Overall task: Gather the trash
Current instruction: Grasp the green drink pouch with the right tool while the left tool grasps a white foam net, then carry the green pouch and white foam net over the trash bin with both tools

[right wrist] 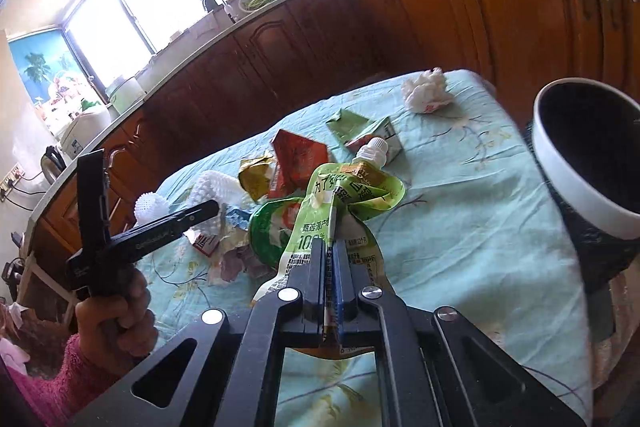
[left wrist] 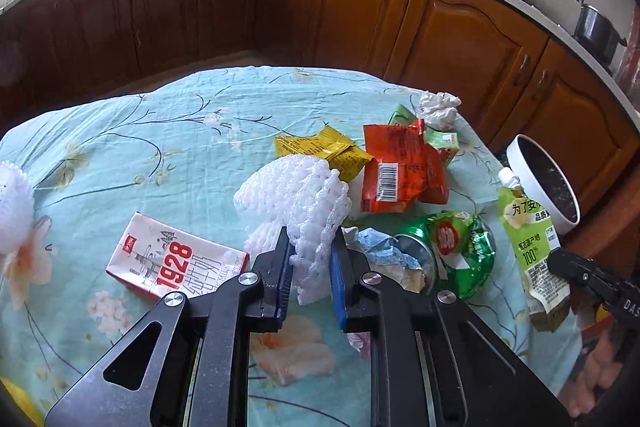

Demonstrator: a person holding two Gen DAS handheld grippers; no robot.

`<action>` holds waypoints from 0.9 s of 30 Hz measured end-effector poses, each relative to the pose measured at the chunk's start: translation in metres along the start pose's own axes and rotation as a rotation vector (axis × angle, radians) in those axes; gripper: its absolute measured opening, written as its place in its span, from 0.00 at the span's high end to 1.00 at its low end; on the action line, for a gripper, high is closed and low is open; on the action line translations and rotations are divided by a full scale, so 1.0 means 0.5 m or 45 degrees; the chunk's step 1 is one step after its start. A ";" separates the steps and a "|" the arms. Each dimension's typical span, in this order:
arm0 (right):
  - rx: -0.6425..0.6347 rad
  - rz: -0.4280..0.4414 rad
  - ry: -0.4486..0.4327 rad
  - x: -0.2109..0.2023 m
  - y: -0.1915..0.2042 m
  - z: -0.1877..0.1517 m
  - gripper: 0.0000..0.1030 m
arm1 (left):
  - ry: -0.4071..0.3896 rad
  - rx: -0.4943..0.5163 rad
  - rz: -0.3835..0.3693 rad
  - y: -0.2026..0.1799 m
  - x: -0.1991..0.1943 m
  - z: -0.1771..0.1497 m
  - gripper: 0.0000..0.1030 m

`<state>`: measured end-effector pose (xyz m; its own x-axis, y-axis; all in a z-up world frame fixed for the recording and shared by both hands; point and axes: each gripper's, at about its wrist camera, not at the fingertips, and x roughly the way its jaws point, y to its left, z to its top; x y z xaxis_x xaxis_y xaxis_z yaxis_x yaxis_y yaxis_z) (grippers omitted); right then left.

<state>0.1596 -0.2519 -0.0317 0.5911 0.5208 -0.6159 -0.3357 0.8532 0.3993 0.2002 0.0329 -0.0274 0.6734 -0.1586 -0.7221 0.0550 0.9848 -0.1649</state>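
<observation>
White foam netting [left wrist: 296, 195] sits pinched between my left gripper [left wrist: 310, 259] fingers, low over the counter [left wrist: 160, 131] with its floral cloth. My right gripper [right wrist: 331, 263] has its fingers clamped flat on the green spout pouch [right wrist: 344, 203], close to the white-rimmed bin [right wrist: 576, 163] at the counter's edge. I see nothing inside the bin's dark mouth, so I judge the collecting barely begun. Plenty is left: the red-lettered carton [left wrist: 176, 259], yellow wrapper [left wrist: 320, 151], orange wrapper [left wrist: 400, 167], crushed green can [left wrist: 452, 251], blue paper scrap [left wrist: 384, 251], small green carton [right wrist: 360, 131] and crumpled tissue [right wrist: 426, 91].
</observation>
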 end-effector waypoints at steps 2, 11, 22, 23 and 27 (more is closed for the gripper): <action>-0.024 -0.084 -0.016 -0.015 -0.015 -0.004 0.97 | -0.040 -0.006 -0.008 -0.007 -0.029 0.001 0.85; 0.052 -0.161 -0.003 -0.021 -0.095 -0.029 0.97 | -0.107 0.009 -0.157 -0.081 -0.104 -0.002 0.85; 0.106 -0.169 -0.127 -0.114 -0.139 -0.015 0.97 | -0.087 0.149 -0.359 -0.246 -0.108 -0.011 0.85; 0.112 -0.177 -0.137 -0.122 -0.147 -0.012 0.97 | -0.079 0.160 -0.369 -0.258 -0.102 -0.010 0.85; 0.145 -0.205 -0.167 -0.149 -0.181 -0.005 0.97 | -0.049 0.202 -0.400 -0.305 -0.082 -0.013 0.85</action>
<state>0.1441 -0.3678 -0.0239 0.7232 0.3638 -0.5871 -0.1490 0.9122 0.3817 0.1595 -0.1113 0.0232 0.6325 -0.4557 -0.6264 0.3755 0.8877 -0.2665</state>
